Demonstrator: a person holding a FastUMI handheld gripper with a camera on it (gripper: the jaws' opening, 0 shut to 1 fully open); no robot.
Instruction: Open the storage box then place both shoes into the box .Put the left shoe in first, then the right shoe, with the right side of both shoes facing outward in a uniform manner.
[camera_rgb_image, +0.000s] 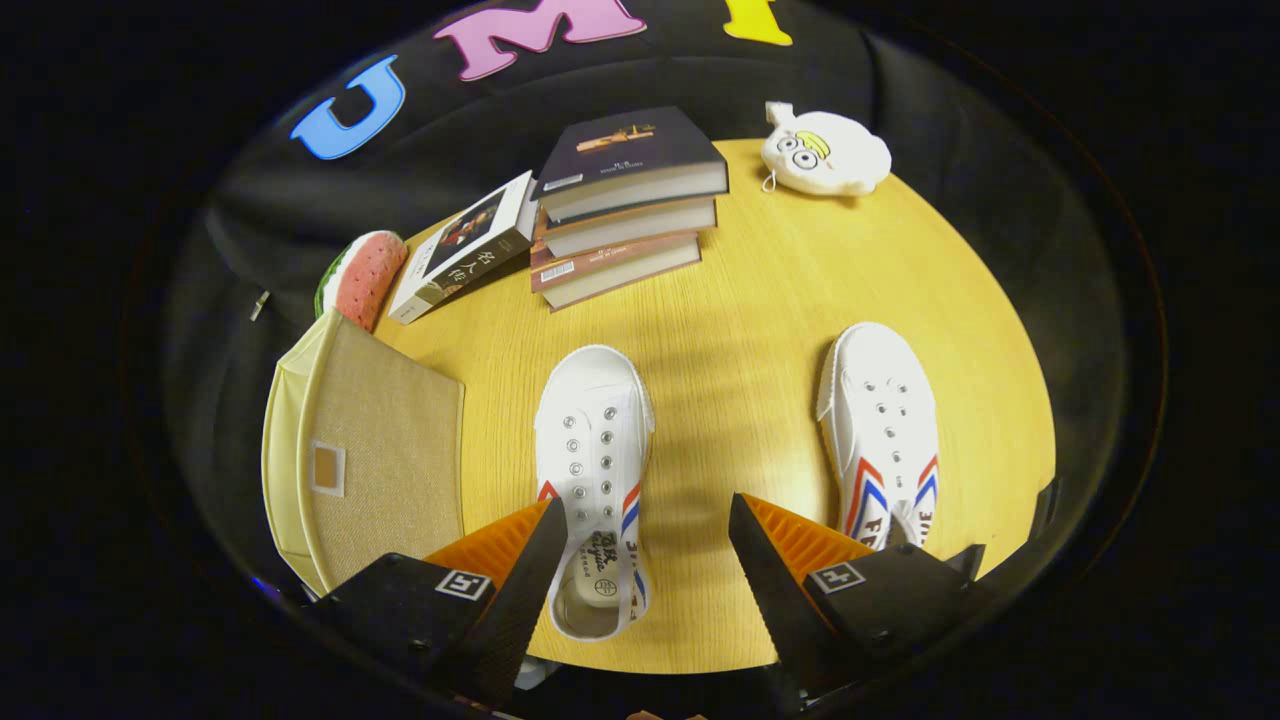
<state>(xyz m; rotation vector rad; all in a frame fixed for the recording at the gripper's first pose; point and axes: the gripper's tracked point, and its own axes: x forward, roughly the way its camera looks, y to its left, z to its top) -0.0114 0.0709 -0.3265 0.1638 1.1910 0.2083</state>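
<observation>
The tongs (645, 545) are two wedge-shaped fingers that taper forward to narrow tips and stand spread apart, nothing pressed between them. Each finger has a flat, finely ribbed or serrated inner face and a ridged outer slope with fine parallel grooves. Behind each finger sits a blocky, matte mount. On top of each mount is a small square white tag with a dark blocky mark: one on the left mount (463, 584), one on the right mount (836, 577). A small round screw or hole shows on each mount near the tag.
</observation>
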